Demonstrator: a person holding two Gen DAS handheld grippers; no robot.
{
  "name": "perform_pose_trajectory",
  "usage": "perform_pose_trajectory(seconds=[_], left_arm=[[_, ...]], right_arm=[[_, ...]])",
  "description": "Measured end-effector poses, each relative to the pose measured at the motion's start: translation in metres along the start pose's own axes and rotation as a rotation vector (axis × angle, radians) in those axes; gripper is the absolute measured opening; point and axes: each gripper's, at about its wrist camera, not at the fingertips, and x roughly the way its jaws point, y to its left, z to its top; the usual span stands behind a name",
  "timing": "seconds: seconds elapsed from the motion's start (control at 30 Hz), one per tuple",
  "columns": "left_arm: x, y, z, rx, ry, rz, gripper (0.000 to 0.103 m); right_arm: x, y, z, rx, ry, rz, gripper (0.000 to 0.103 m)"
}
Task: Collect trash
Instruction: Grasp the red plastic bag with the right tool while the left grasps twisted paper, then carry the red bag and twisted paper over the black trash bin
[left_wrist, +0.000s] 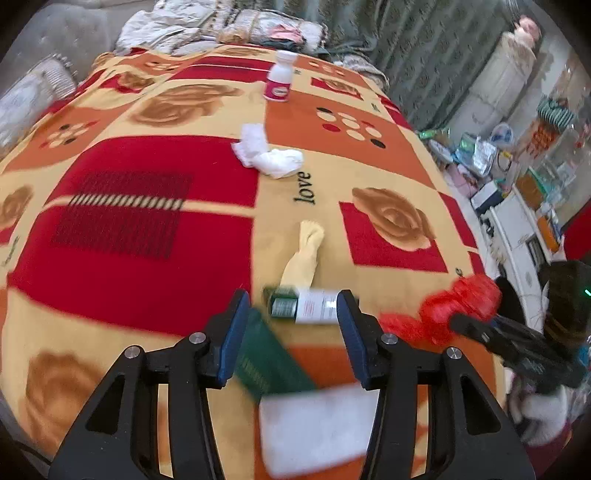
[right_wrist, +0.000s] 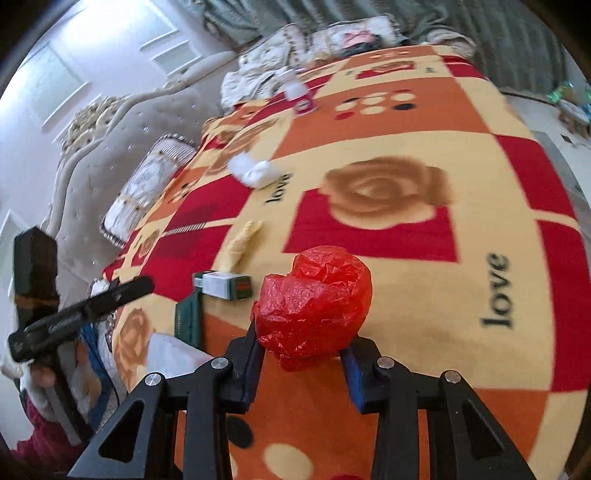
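Red plastic bag (right_wrist: 314, 306): crumpled, clamped in my right tool (right_wrist: 304, 354), held just above the bed blanket (right_wrist: 424, 302).
Left tool (left_wrist: 291, 332): my fingers stand apart, nothing between them, over a green-and-white box (left_wrist: 304, 304).
Yellow glove (left_wrist: 303, 254): lies just beyond the box.
White tissue (left_wrist: 266, 153): farther up the bed.
Pink-labelled bottle (left_wrist: 279, 75): upright at the far end.

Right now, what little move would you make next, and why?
Probably ease the open left gripper forward over the green-and-white box and close. It lies just ahead between the fingers, while the right gripper already holds the red plastic bag.
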Motion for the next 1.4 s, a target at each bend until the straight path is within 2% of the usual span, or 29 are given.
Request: perform_pose_trajectory(seconds=[0.1,0.27,0.33,0.37,0.47,0.7,1.03,1.4], left_arm=[[0.028,-0.009,0.016,0.047,0.040,0.023,0.047],[0.071,-0.014,0.027,0.109,0.128,0.114,0.047],[0.080,-0.013,0.026,0.105,0.147,0.109,0.037],[0.083,-0.012,0.026,0.101,0.161,0.083,0.026],[0.083,-0.017,0.023,0.122,0.153,0.069,0.016],[0.052,-0.029,0.027,0.105,0.077,0.014,0.015],[0.020,-0.086,0.025,0.176,0.016,-0.057,0.015],[0.025,-0.151,0.010,0.271,0.034,-0.100,0.015]], right_arm=[[-0.009,-0.010,-0.002,0.015,-0.005,-0.003,0.037],[-0.012,-0.016,-0.004,0.019,0.000,-0.006,0.037],[-0.010,-0.019,-0.004,0.023,0.006,-0.005,0.037],[-0.010,-0.020,-0.004,0.025,0.008,-0.005,0.037],[-0.006,-0.021,-0.004,0.029,0.013,-0.002,0.037],[-0.010,-0.021,-0.004,0.022,-0.004,-0.002,0.037],[-0.044,-0.029,-0.008,0.019,-0.056,-0.037,0.037],[-0.085,-0.062,-0.021,0.059,-0.091,-0.104,0.037]])
